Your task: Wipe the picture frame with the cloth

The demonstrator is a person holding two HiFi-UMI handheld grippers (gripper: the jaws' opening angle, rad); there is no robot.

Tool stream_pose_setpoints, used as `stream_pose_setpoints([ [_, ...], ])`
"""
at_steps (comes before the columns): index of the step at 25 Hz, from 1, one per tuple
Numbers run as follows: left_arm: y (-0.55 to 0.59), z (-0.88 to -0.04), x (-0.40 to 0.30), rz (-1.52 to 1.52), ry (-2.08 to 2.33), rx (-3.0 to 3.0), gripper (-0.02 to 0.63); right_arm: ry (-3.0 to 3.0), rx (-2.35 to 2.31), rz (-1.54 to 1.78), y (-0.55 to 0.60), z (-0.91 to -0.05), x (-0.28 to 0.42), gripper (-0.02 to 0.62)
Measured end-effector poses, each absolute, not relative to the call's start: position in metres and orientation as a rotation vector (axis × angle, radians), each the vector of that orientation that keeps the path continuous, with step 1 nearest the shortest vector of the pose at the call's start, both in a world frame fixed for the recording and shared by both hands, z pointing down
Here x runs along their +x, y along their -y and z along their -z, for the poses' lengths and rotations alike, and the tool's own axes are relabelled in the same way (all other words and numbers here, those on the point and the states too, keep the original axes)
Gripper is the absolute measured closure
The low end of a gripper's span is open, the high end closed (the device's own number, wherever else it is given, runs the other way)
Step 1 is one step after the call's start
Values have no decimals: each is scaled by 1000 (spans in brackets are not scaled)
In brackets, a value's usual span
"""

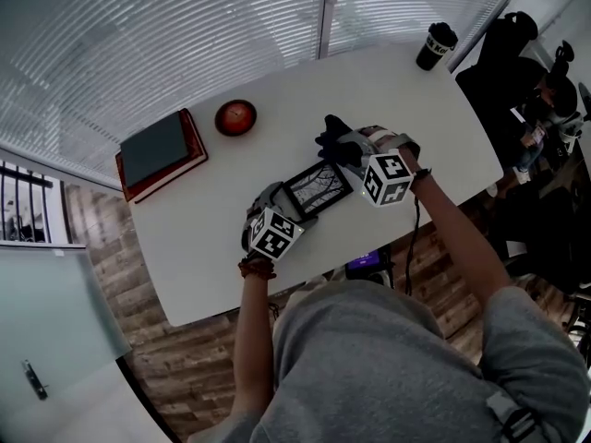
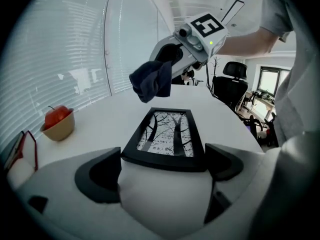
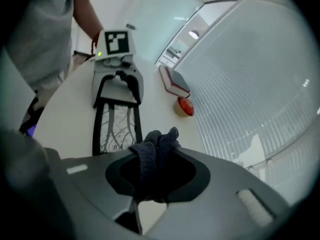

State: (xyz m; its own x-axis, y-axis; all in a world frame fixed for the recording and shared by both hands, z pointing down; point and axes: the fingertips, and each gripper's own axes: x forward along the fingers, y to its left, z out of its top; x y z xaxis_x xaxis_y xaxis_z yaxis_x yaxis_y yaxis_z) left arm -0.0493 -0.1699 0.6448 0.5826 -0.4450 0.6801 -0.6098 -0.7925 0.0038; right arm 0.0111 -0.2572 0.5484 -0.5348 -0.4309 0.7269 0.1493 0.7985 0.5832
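Your left gripper (image 2: 162,157) clamps the picture frame (image 2: 167,134) by its near edge and your right gripper (image 3: 155,176) pinches the cloth (image 3: 152,154) just above it, so wiping seems about to start: lower the cloth onto the frame.

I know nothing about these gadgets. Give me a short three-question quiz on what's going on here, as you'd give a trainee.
1. True or false: the right tool is clamped on a dark blue cloth.
2. What does the left tool hold? A) a glass bottle B) a black picture frame with a tree print C) a metal spoon
3. What stands at the far right corner of the white table?
Key: 1 true; 2 B; 3 a black lidded cup.
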Motion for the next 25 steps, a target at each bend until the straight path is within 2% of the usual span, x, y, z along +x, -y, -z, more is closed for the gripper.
stream_pose_setpoints([
  [7,171,-644,-48,-1011,875,2576,75,1837,28,783,231,-613,13,489],
  [25,172,-645,-49,-1010,881,2577,75,1952,-13,457,185,-626,9,504],
])
